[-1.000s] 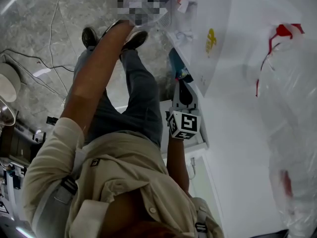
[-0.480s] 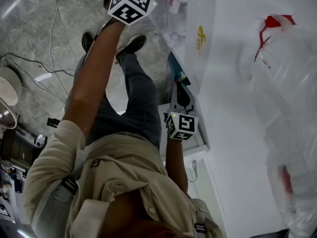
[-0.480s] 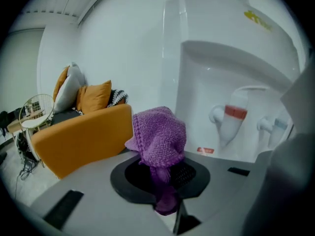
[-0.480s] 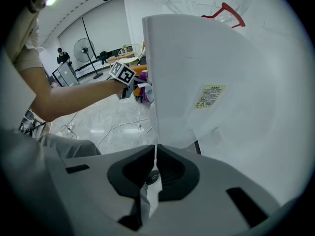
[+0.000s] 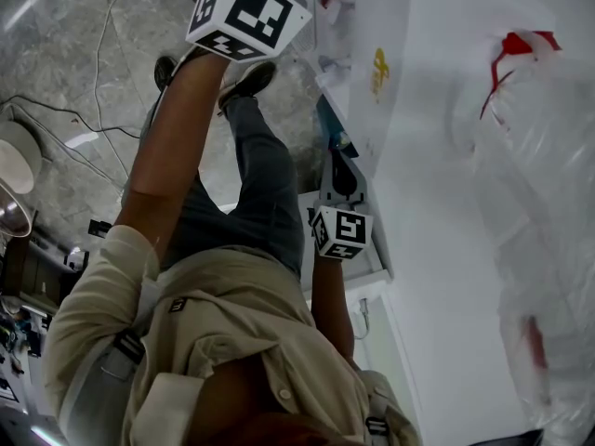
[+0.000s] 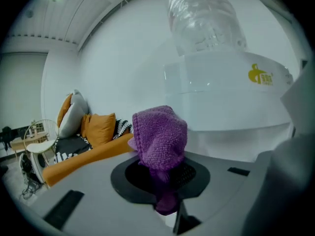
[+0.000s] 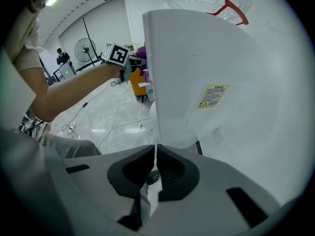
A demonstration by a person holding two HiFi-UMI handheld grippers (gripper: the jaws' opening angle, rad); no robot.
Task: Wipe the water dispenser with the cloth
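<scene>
The white water dispenser (image 5: 395,110) stands on the right of the head view, with a clear water bottle (image 6: 206,18) on top and a yellow logo (image 6: 261,75) on its front. A purple knitted cloth (image 6: 160,139) sticks up from my left gripper (image 6: 166,181), which is shut on it just in front of the dispenser's upper part. Its marker cube (image 5: 246,12) shows at the top of the head view. My right gripper (image 7: 155,154) is shut and holds nothing, low beside the dispenser's side panel (image 7: 197,73); its marker cube (image 5: 341,233) is mid-frame.
Cables (image 5: 65,119) trail over the marble floor, and a round white stand (image 5: 14,156) sits at the left. An orange sofa with cushions (image 6: 93,132) lies behind the left gripper. A fan (image 7: 87,48) and a distant person (image 7: 61,57) stand across the room.
My left arm has swung the gripper and cloth up and nearer the head camera; its marker cube now fills the top of the view. The right gripper has stayed put.
</scene>
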